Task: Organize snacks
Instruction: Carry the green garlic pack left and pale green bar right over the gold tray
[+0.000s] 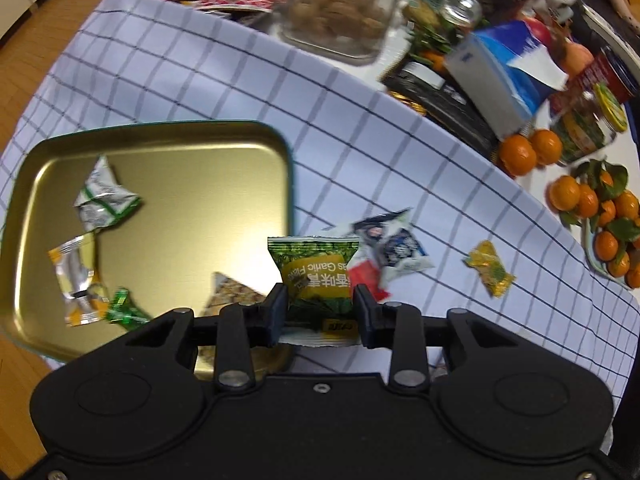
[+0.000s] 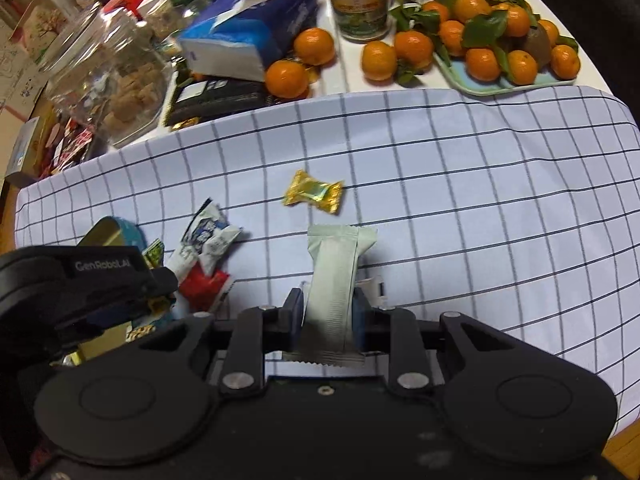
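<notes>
Left wrist view: the left gripper (image 1: 320,300) has its jaws clamped on a green garlic-pea packet (image 1: 314,268), at 3 o'clock of the gold tin tray (image 1: 180,136).
Right wrist view: the right gripper (image 2: 326,312) pinches a pale green sachet (image 2: 336,276) above the checked cloth (image 2: 480,200); a gold candy (image 2: 314,192) lies at 12 o'clock.

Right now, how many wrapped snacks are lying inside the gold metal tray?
4, maybe more behind the gripper. In the gold metal tray: a white-and-green crumpled packet at upper left, a silver-and-orange packet below it, a small green candy beside that, and a tan triangular packet near the bottom edge.
</notes>
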`<move>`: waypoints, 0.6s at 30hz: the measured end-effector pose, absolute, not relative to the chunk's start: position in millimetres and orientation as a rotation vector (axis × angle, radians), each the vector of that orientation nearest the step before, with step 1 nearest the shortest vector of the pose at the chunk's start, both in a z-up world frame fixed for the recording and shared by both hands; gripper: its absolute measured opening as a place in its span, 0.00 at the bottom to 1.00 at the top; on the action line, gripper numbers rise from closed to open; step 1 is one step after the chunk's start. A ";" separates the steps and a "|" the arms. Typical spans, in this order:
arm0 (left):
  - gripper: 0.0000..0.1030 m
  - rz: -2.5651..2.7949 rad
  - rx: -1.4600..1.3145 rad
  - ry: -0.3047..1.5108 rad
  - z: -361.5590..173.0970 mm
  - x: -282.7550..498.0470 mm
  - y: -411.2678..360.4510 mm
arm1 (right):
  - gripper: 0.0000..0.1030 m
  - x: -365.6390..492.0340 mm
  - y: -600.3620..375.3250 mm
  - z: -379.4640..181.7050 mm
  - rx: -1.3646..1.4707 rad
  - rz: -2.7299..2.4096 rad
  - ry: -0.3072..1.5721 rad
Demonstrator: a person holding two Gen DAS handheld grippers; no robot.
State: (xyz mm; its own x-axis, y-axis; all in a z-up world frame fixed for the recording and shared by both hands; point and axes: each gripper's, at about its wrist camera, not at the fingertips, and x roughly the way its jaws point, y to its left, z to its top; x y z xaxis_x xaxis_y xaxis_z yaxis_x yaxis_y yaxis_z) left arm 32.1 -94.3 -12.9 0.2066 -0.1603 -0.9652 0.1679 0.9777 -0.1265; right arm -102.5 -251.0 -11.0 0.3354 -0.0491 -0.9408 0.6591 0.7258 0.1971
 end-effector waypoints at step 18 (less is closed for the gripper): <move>0.43 0.056 -0.038 1.300 -21.9 68.9 47.3 | 0.26 -50.2 -160.6 -8.6 0.574 -0.354 1.100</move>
State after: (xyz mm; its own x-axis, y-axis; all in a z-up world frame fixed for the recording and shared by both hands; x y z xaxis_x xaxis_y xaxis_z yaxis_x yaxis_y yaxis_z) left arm 68.9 47.3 -21.9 0.2668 0.0204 -0.9635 -0.0631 0.9980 0.0037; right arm -50.2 -160.6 -8.6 0.4204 0.0106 -0.9073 0.5380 0.8023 0.2586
